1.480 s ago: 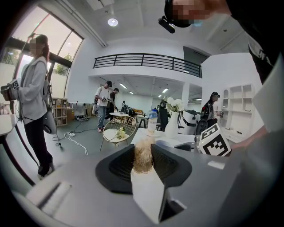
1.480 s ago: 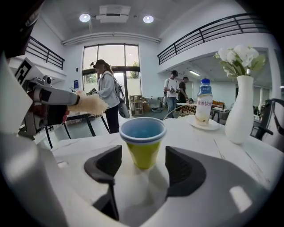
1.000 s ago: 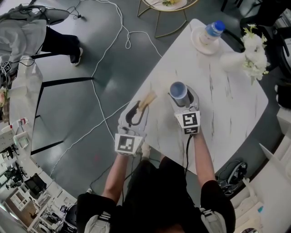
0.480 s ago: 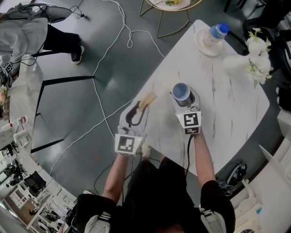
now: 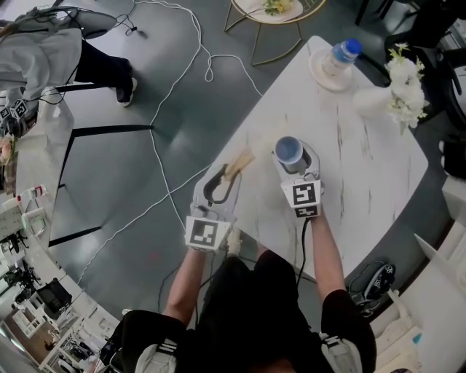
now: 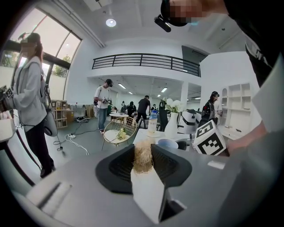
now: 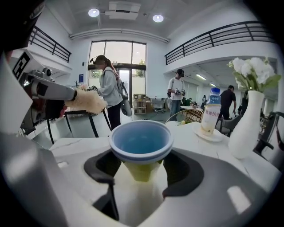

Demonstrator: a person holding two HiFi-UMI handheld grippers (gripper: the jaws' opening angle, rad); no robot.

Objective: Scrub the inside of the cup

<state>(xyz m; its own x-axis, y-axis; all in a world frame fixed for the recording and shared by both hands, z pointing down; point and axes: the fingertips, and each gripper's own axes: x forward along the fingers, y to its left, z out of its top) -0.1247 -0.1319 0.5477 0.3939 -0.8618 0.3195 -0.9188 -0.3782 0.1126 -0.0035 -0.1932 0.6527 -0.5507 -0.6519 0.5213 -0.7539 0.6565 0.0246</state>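
Observation:
A blue cup (image 5: 288,152) with a yellow lower part (image 7: 141,168) stands upright between the jaws of my right gripper (image 5: 294,162), which is shut on it over the white marble table (image 5: 364,167). Its blue inside (image 7: 141,142) faces up and looks empty. My left gripper (image 5: 227,173) is shut on a tan fibrous scrubber (image 5: 241,158), seen close up as a straw-coloured tuft (image 6: 143,156). The scrubber (image 7: 86,101) hangs left of the cup and apart from it, near the table's left edge.
A water bottle (image 5: 336,52) on a saucer and a white vase of white flowers (image 5: 397,91) stand at the table's far end. Cables (image 5: 167,109) trail over the grey floor at left. A person (image 5: 44,58) stands at far left. A wire-legged side table (image 5: 266,11) sits beyond.
Both grippers hold nearly the same places; the view has shifted slightly. The scrubber stays left of the cup, outside it.

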